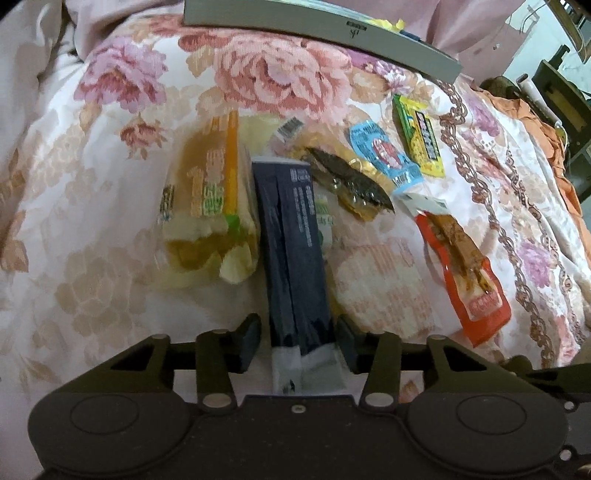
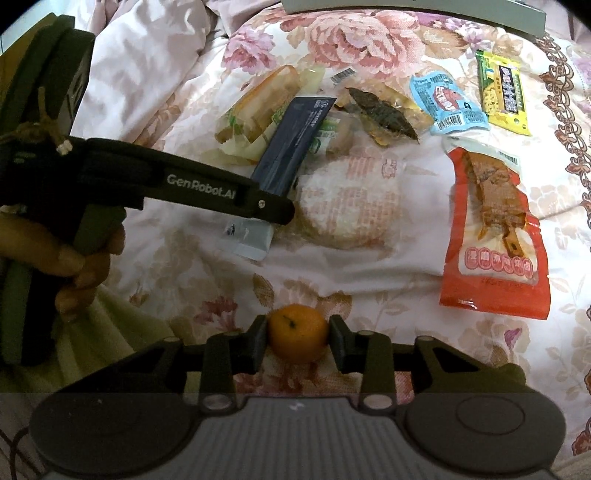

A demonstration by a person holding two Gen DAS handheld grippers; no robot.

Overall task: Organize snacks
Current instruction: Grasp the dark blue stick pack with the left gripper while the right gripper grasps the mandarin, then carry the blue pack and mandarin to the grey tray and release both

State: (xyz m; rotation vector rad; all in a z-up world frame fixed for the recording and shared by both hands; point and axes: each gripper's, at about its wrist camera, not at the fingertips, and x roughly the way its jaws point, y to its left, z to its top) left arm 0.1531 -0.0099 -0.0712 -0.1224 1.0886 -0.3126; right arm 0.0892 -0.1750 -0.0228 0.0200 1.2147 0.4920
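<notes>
- Left wrist view: my left gripper [image 1: 298,341] straddles the near end of the dark blue packet [image 1: 291,251], which lies lengthwise between the fingers. I see a sliver of gap on each side, so the jaws stand slightly apart, not yet pressing. To grip well I would close squarely on the packet's edges, low near its pale end, and lift straight up so it slides off the sandwich pack [image 1: 210,206] touching its left side.
- Around it: a round rice cracker [image 1: 384,284] just right, a dark dried-fish pack [image 1: 351,181], a light blue sachet [image 1: 384,155], a yellow-green packet [image 1: 421,136] and a red pouch [image 1: 469,269] — all on the floral quilt [image 1: 110,147]. The grey box [image 1: 332,33] waits at the far edge.
- Right wrist view: my right gripper [image 2: 297,339] is clamped on the small orange [image 2: 297,338], both pads touching its sides. A gentle squeeze is enough — it may bruise or roll free.
- The left tool crosses the middle ground, so I judge a crossing path risky.
</notes>
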